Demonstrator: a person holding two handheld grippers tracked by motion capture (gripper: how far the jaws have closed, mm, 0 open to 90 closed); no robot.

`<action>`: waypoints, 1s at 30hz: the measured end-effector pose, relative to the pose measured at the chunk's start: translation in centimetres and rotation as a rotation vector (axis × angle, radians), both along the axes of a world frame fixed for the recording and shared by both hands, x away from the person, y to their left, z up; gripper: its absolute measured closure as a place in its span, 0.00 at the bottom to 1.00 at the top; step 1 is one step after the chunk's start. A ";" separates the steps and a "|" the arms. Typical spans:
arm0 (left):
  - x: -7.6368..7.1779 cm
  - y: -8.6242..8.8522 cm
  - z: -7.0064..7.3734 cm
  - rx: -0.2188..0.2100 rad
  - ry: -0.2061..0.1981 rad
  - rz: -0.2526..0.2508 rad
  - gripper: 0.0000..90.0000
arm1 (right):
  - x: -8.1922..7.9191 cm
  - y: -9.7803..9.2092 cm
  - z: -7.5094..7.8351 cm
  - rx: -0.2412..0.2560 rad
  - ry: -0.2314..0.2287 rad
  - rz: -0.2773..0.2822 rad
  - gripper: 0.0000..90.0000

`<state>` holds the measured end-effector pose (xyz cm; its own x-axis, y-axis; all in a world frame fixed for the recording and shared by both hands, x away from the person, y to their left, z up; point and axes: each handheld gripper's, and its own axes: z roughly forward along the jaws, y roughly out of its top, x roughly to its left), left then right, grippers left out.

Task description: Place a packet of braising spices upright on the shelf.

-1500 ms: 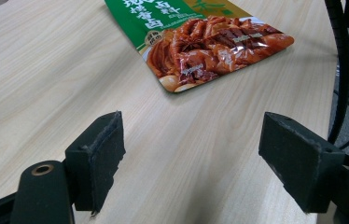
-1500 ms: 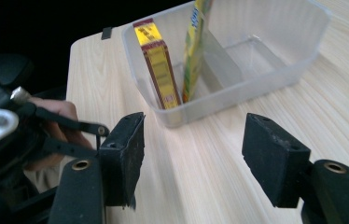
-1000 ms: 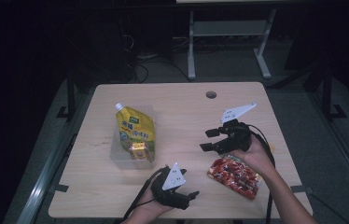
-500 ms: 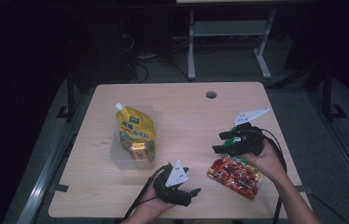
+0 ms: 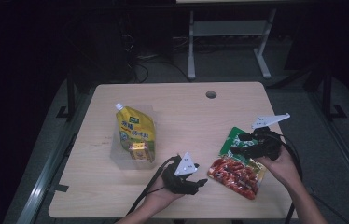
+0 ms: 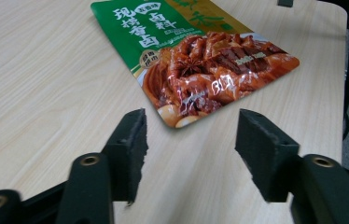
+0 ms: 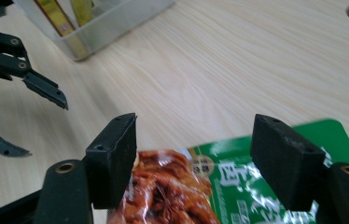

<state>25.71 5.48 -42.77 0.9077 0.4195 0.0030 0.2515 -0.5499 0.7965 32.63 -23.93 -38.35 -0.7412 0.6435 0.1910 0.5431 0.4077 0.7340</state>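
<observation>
Red-and-green sauce packet (image 5: pixel 238 168) lying flat on the worktop (image 5: pixel 186 112). Left gripper (image 6: pixel 191 135), jaws wide, faces the packet's corner at 12 o'clock. Right gripper (image 7: pixel 193 154), jaws wide, hovers over the packet's green end.

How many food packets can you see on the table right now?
3: a yellow spouted pouch and a small yellow packet in the clear bin; a red-green packet at front right. Others may be hidden.

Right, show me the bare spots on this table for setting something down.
Bare: the far strip around the round hole, and the near-left corner below the clear box. Crowded: the near-right, with both grippers at the red-and-green packet.
</observation>
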 end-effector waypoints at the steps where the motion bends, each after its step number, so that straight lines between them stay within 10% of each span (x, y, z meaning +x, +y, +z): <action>1: 0.3 -0.2 -0.1 -0.003 0.012 0.000 0.55 | -0.1 -0.2 -0.1 -0.003 0.003 -0.007 0.35; 16: 2.2 -3.4 -1.3 0.070 0.032 -0.009 0.97 | -1.1 -3.3 -2.5 -0.012 0.077 -0.171 0.40; 30: 3.4 -6.5 -2.9 0.124 0.055 -0.038 0.99 | -0.2 -6.5 -4.5 -0.048 0.156 -0.404 0.42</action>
